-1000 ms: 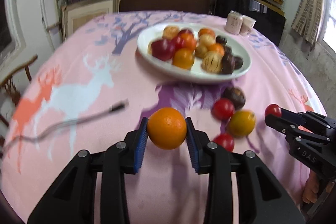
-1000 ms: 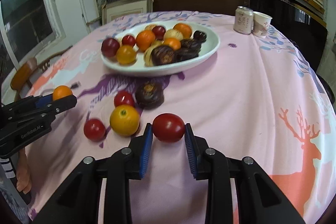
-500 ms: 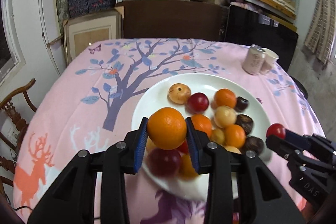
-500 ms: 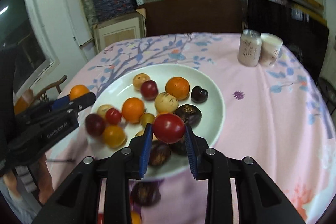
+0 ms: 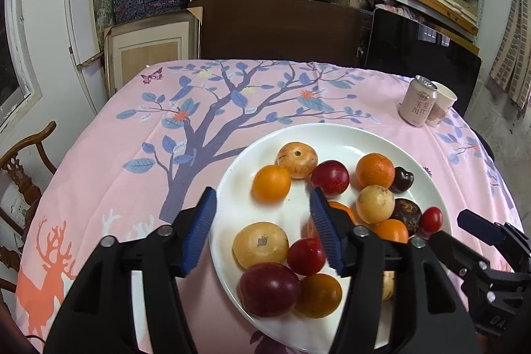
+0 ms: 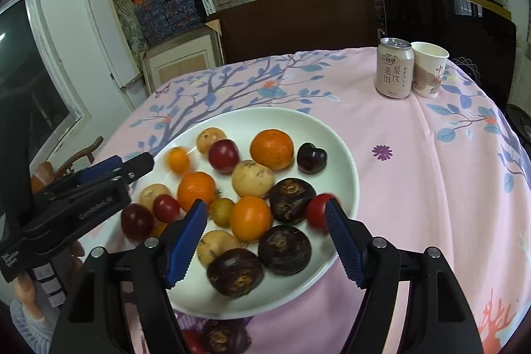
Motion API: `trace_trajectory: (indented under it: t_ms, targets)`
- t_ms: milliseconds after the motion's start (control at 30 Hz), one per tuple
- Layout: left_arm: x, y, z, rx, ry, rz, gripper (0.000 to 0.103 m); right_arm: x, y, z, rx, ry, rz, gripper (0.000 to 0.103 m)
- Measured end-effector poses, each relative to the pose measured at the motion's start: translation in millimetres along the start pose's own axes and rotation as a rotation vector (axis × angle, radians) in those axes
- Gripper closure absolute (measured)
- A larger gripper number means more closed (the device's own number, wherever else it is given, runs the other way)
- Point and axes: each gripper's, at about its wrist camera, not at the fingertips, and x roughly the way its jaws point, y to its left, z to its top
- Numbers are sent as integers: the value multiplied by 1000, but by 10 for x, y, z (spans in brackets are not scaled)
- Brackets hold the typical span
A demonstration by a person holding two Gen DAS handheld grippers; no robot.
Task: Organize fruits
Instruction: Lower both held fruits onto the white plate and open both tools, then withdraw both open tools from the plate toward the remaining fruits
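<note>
A white plate (image 5: 332, 128) on the pink tablecloth holds several oranges, red, yellow and dark fruits. My left gripper (image 5: 263, 193) hovers over its left side with the jaws opening. An orange (image 5: 271, 183) lies free on the plate just past the blue pads, touching neither. My right gripper (image 6: 265, 203) hangs over the plate's (image 6: 265, 111) near right part, its jaws opening too. A blurred red tomato (image 6: 318, 209) sits at the inner side of its right pad, loose above the rim. Each gripper shows at the edge of the other's view.
A drink can (image 6: 394, 68) and a paper cup (image 6: 429, 68) stand at the table's far right. A dark fruit (image 6: 219, 335) and a red one (image 6: 192, 342) lie on the cloth below the plate. A wooden chair (image 5: 20, 168) is at left, shelves behind.
Both grippers came forward from the loose fruits to over the plate. Both then opened: the orange dropped from the left one onto the plate, and the tomato left the right one's grip.
</note>
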Motion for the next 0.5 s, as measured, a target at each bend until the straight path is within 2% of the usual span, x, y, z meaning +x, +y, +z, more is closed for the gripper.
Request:
trace_trajectory:
  t_ms: [100,300,400,500]
  targets:
    - [-72,-20,-10,6,-18,9,38,-70,44,-26,-16,-19,-11,23]
    - [-254,-54,-93,25,-45,20,33,-171,97,-115,-11,-17,21,19]
    - [-384,-61,-185,36,-57,23,32,-260,91,-215,-11,-22,14,18]
    - [-542,-45,-338,34,-70,32,26,-362,44,-348,9,-25,15,17]
